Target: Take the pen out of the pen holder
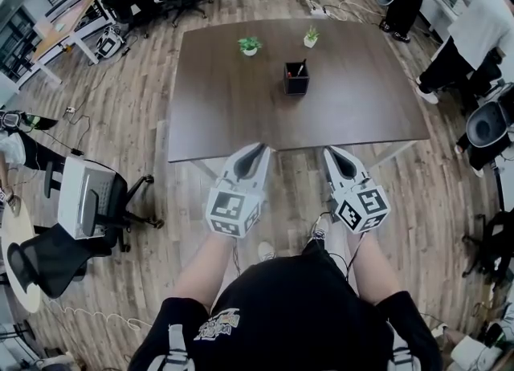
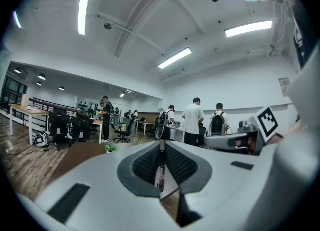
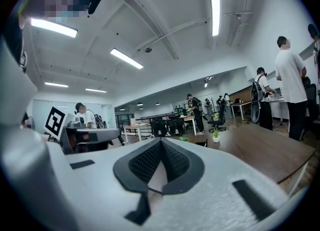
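Grey-shelled, the left tool (image 1: 259, 148) has its jaws drawn all but together. In its own view we see only a thin dark strip in the slit between the ribbed pads, and we cannot tell what that strip is. The right tool (image 1: 331, 152) is fully closed, pad against pad. We hold both level, side by side and a little apart, with their tips over the near edge of the bench (image 1: 217, 112) and the marker cubes turned up toward us.

Well beyond the tips, on the far half of the dark brown bench, stands the black pen holder (image 1: 295, 80). It is upright, and the pen (image 1: 301, 67) leans in it with its top tilted to the right. Neither tool touches it.

Farther still sit two small potted plants, the left plant (image 1: 250, 45) and the right plant (image 1: 310, 38), apart from each other. Around the bench lies a wooden floor (image 1: 136, 112). A grey office chair (image 1: 90, 198) stands at the near left, and a person in a white top (image 1: 482, 20) stands at the far right.
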Tool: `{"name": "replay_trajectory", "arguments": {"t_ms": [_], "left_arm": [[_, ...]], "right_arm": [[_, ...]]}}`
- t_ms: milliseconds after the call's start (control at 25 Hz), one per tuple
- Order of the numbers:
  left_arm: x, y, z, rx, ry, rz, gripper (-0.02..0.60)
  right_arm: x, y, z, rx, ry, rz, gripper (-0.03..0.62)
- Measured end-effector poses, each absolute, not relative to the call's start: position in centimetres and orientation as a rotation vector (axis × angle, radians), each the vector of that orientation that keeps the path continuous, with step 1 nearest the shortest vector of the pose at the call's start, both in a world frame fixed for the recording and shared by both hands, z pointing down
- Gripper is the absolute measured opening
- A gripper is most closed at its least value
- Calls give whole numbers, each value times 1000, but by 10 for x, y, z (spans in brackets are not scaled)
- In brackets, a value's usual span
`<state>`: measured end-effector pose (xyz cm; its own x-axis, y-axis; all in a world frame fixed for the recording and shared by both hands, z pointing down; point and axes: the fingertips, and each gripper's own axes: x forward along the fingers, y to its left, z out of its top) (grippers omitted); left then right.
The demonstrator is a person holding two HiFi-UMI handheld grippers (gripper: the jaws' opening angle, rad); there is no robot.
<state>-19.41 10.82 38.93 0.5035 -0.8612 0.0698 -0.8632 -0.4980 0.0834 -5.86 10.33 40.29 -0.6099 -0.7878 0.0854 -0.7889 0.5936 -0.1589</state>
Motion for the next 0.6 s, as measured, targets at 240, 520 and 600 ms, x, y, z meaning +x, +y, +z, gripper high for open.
{"name": "replay_trajectory", "arguments": {"t_ms": [240,520,600], "left_arm": [[-197,111,388,2628,-1519,28,25],[-194,112,390,2630,-1514,29,25],[-193,113,390,2631,-1514,29,25]], "right_arm": [[-60,105,402,1378,-2800,282,5],[-58,108,405,1384,-2793,287,4],[-57,109,404,1387,-2792,289,4]]}}
